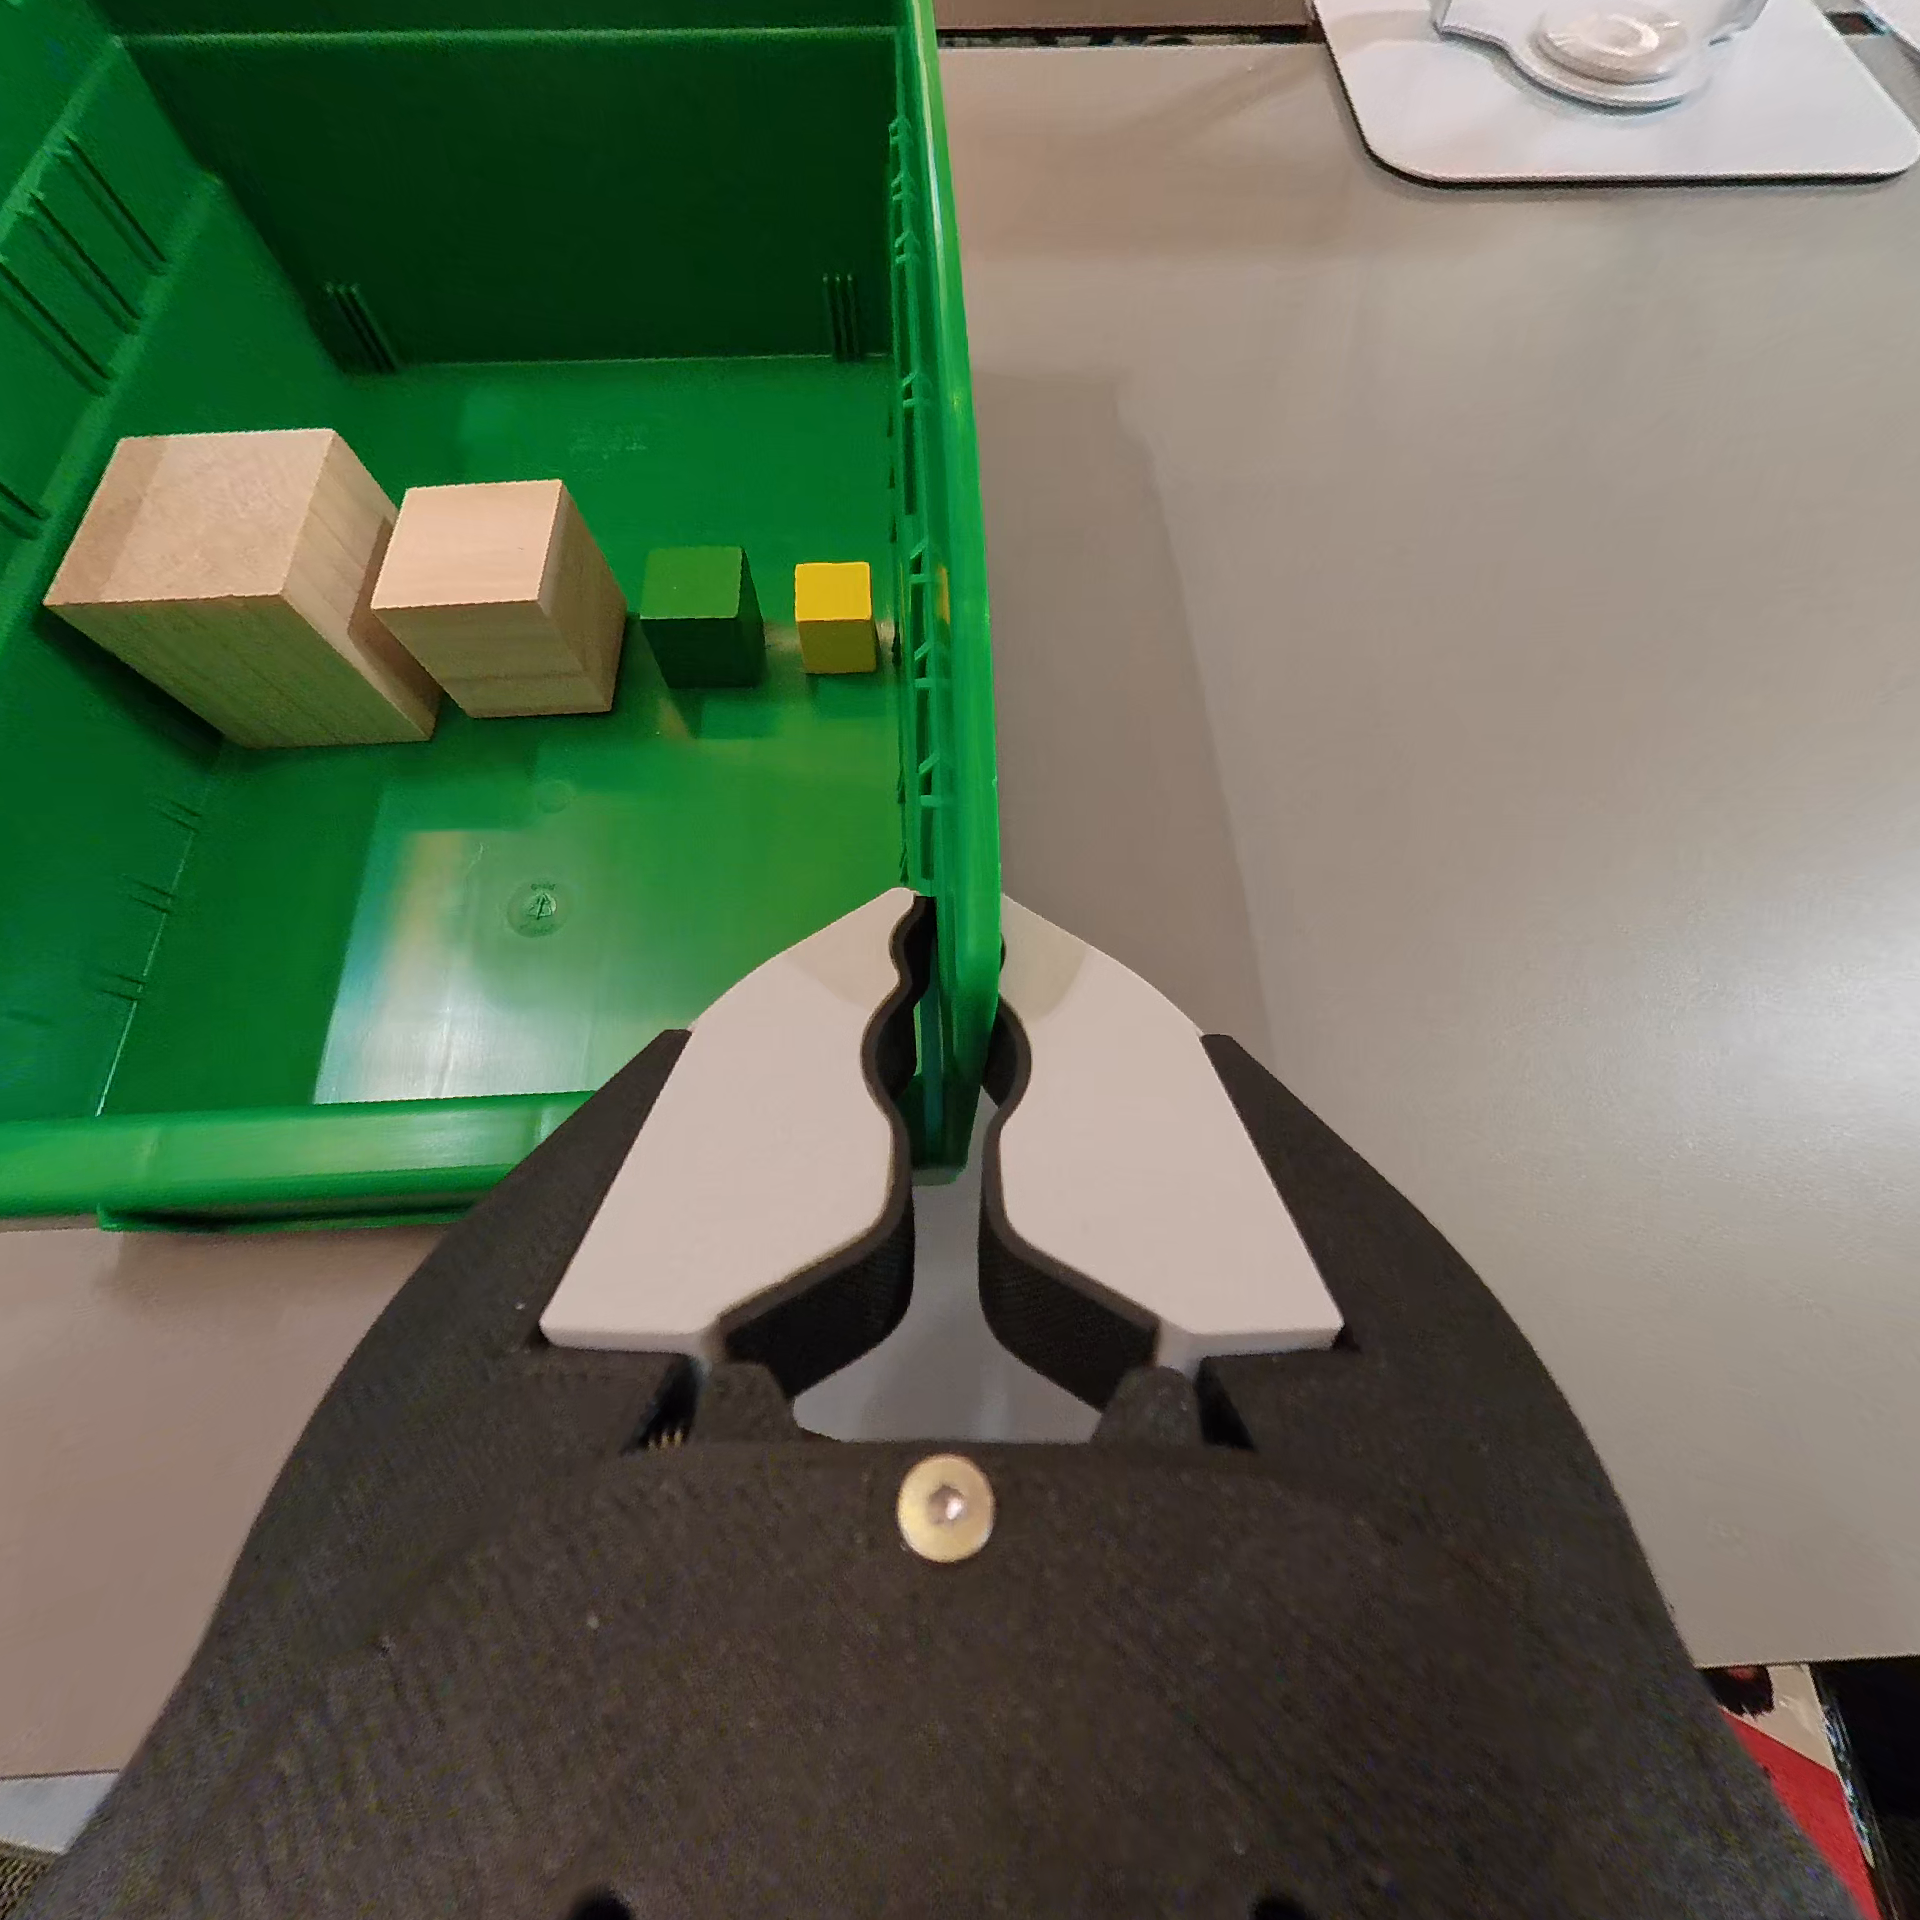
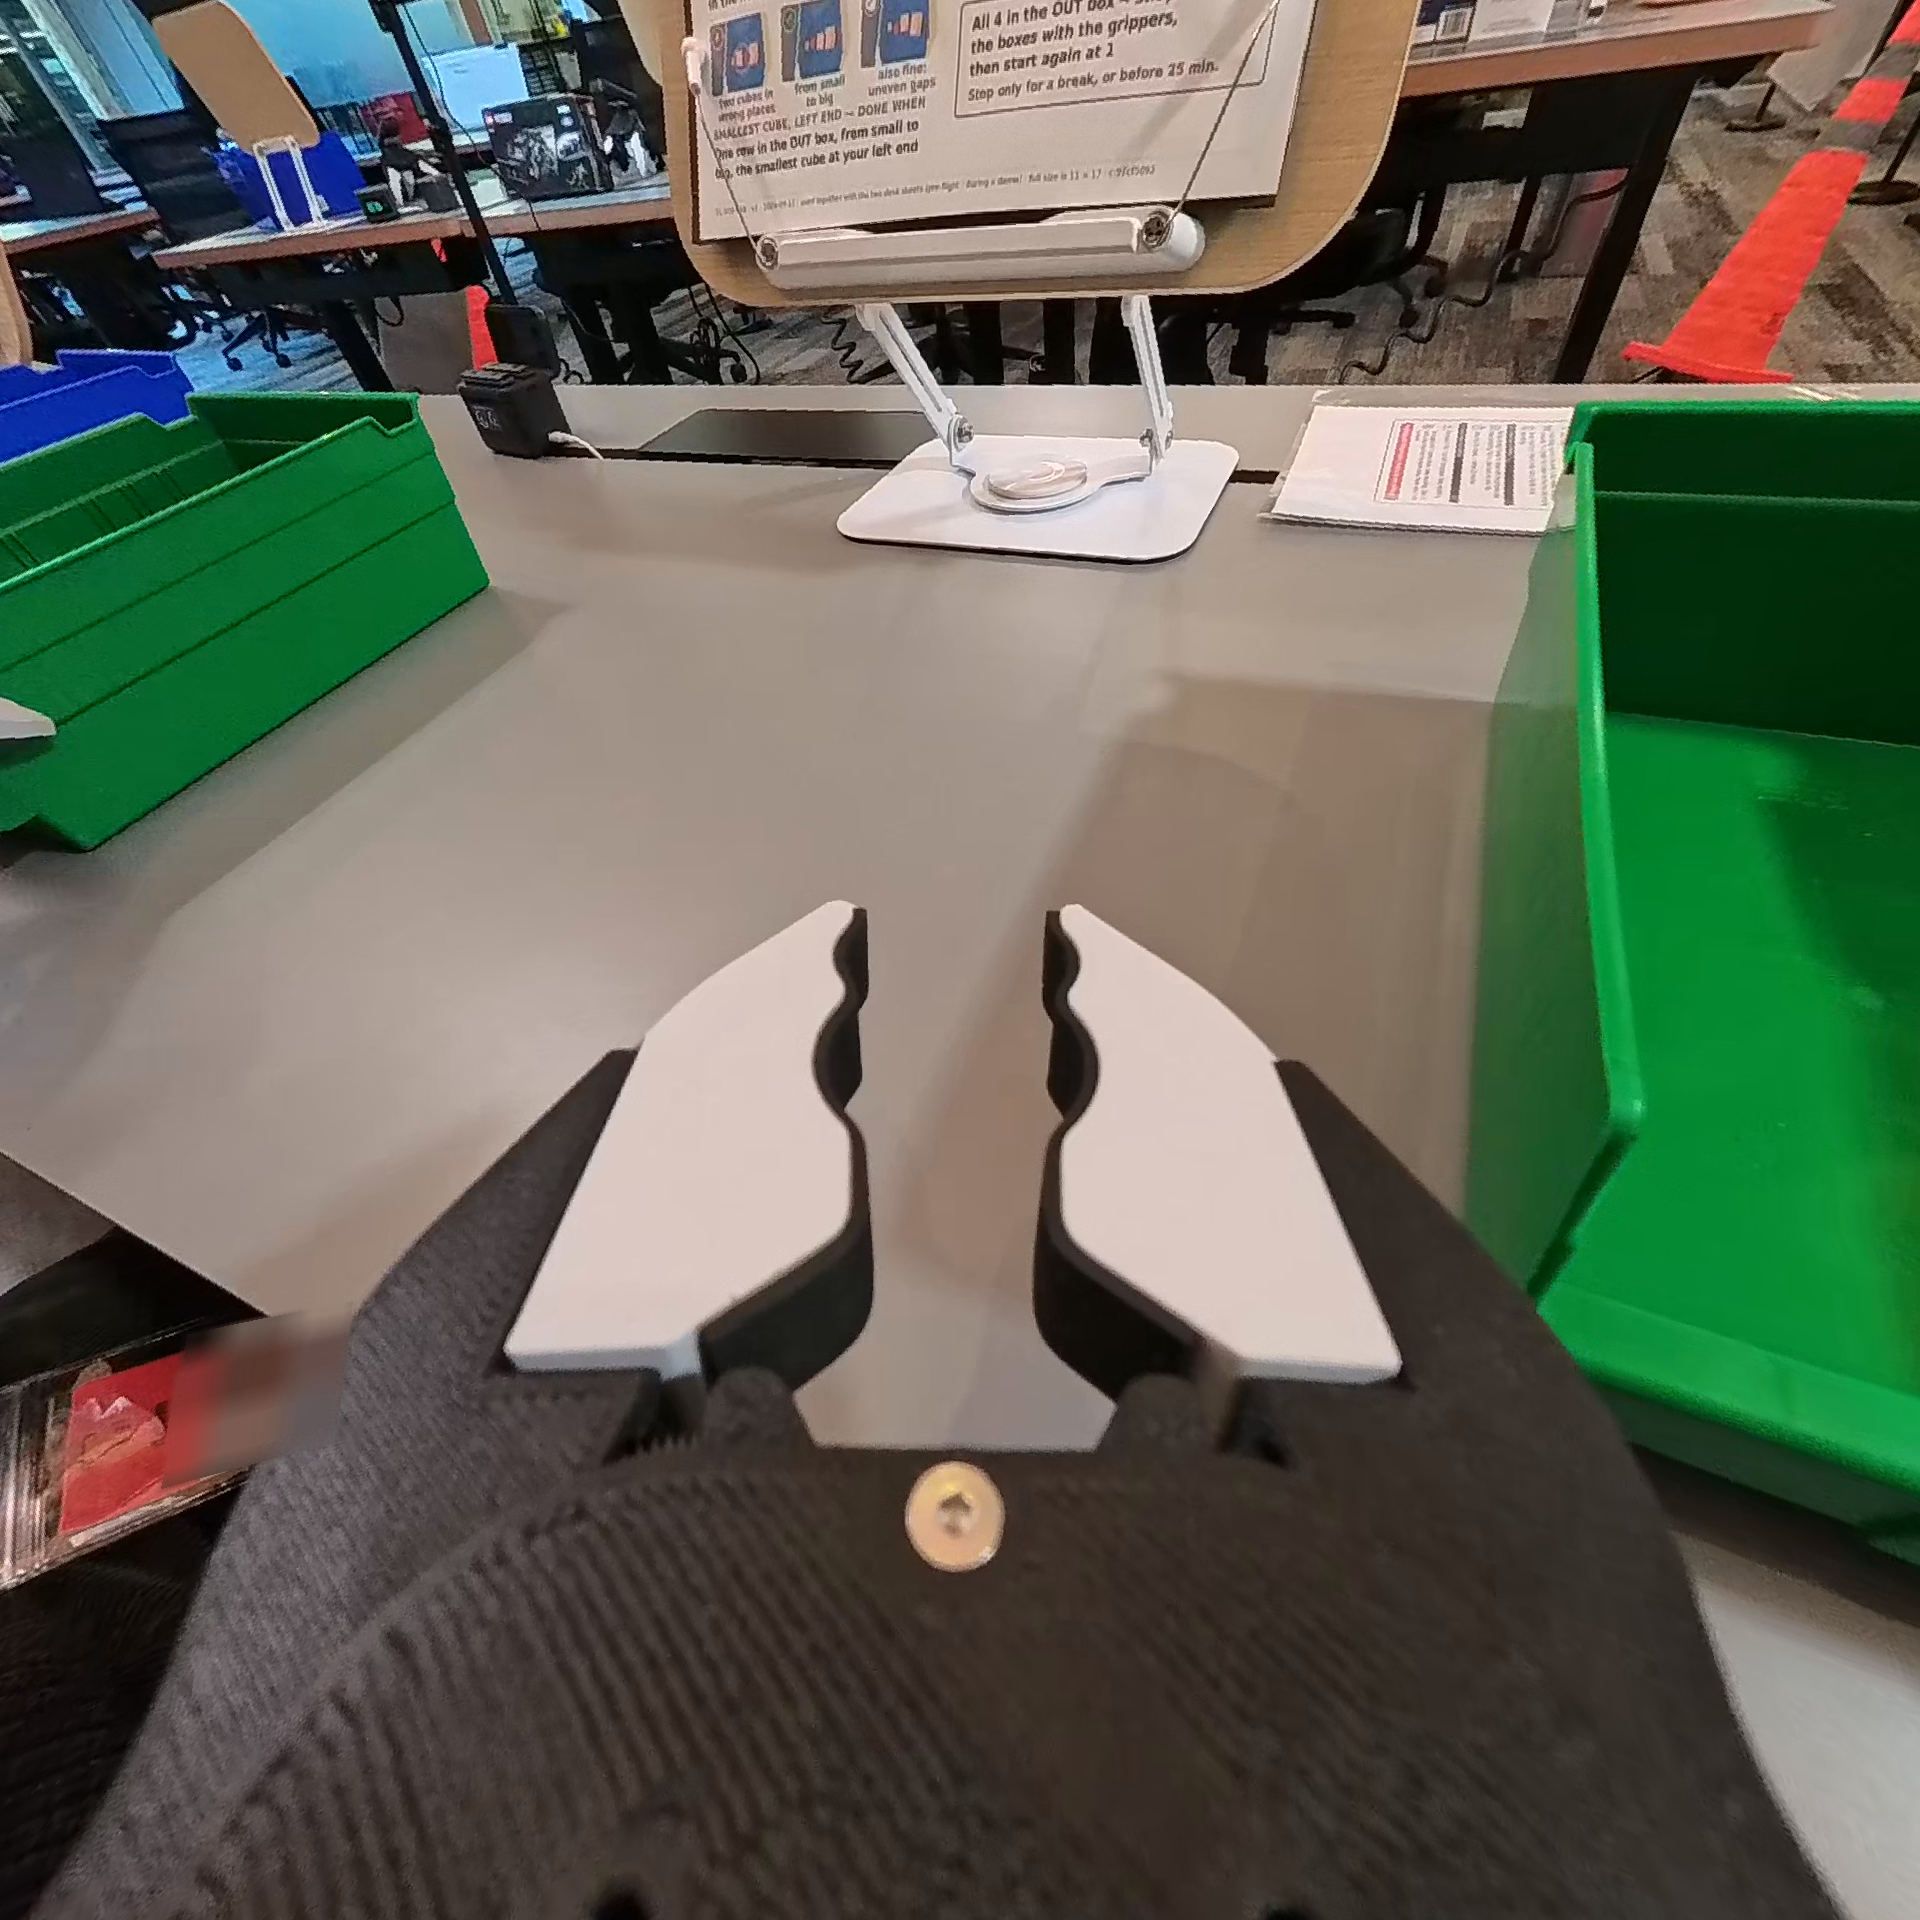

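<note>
My left gripper (image 1: 961, 914) is shut on the right wall of a green bin (image 1: 951, 623), near its front right corner. One finger is inside the bin, the other outside. On the bin floor stands a row of cubes: a large wooden cube (image 1: 223, 582), a smaller wooden cube (image 1: 488, 592), a green cube (image 1: 698, 615) and a small yellow cube (image 1: 833, 615) beside the right wall. My right gripper (image 2: 954, 920) is open and empty above the bare grey table (image 2: 727, 748). The same bin shows at the left in the right wrist view (image 2: 208, 582). A second green bin (image 2: 1714, 935) stands to its right.
A white stand base (image 2: 1039, 499) holding a sheet board (image 2: 997, 114) stands at the table's back; it also shows in the left wrist view (image 1: 1642, 114). A paper sheet (image 2: 1423, 468) lies back right. A black device (image 2: 509, 410) sits back left. A blue bin (image 2: 83, 395) is far left.
</note>
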Available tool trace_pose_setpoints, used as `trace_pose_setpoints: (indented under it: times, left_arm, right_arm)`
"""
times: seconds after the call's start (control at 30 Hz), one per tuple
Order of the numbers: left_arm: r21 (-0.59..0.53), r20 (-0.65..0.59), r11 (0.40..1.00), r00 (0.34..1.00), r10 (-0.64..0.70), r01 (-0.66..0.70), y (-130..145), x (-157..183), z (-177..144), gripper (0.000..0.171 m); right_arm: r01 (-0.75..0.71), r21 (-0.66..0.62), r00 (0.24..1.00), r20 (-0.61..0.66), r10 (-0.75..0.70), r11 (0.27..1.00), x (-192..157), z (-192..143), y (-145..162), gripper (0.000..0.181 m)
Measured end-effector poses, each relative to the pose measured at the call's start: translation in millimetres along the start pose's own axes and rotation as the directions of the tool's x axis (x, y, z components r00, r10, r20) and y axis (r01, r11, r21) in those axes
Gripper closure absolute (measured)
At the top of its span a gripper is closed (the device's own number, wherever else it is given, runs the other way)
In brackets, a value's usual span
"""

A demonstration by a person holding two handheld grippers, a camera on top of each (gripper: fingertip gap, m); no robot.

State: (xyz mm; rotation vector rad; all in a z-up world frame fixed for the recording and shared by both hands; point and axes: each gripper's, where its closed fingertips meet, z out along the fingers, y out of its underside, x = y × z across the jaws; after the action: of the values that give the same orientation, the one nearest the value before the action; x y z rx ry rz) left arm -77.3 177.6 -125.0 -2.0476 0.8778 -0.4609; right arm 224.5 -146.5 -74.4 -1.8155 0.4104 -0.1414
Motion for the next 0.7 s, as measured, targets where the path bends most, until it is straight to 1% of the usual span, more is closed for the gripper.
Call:
trace_pose_setpoints:
  times: [0.7]
  left_arm:
    - [-0.004, 0.013, 1.0, 1.0, 0.001, -0.001, 0.2, -0.5, 0.0, 0.167]
  right_arm:
    - [-0.008, -0.009, 1.0, 0.003, 0.008, 1.0, 0.4, 1.7, 2.1, 0.148]
